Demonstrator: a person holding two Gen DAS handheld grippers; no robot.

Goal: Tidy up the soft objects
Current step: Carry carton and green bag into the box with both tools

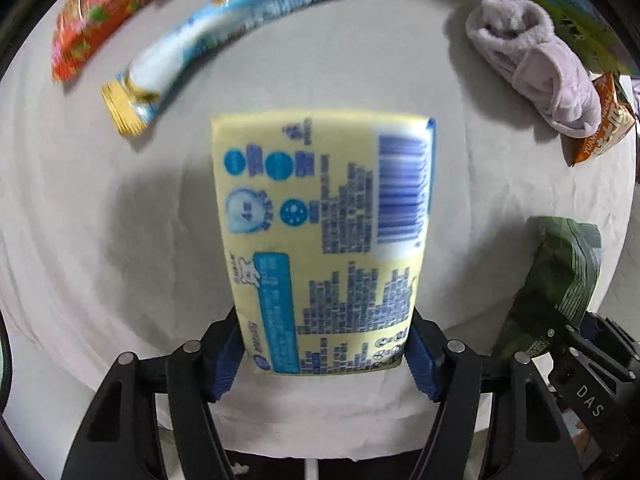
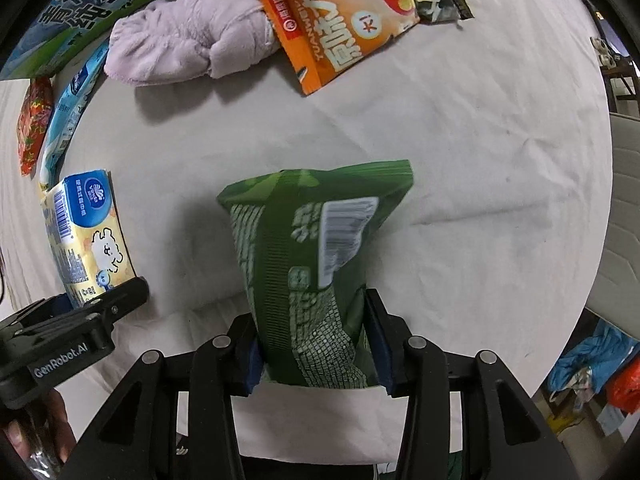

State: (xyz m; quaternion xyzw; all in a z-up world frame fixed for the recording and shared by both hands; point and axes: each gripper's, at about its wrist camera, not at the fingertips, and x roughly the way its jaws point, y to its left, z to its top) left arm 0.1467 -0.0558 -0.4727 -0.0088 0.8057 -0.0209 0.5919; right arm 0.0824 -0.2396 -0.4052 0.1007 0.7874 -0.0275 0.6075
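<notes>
Both tongs are gripping soft packs above the worktop (image 2: 460,128), and slipping is looking like the main risk.

The worktop cloth is lying wrinkled, so a pack set down on a fold could be tipping over. The left tongs (image 1: 324,356) are clamping only the bottom end of the yellow tissue pack (image 1: 324,236), so it could be sagging or sliding out. The right tongs (image 2: 316,356) are pinching the green snack bag (image 2: 308,264) low, and the crumpling film could be slipping. Crowding the far edge: green carton (image 2: 92,12), lilac plush cloth (image 2: 188,40), orange snack bag (image 2: 340,20), blue tube pack (image 1: 224,28), red packet (image 1: 104,16).
</notes>
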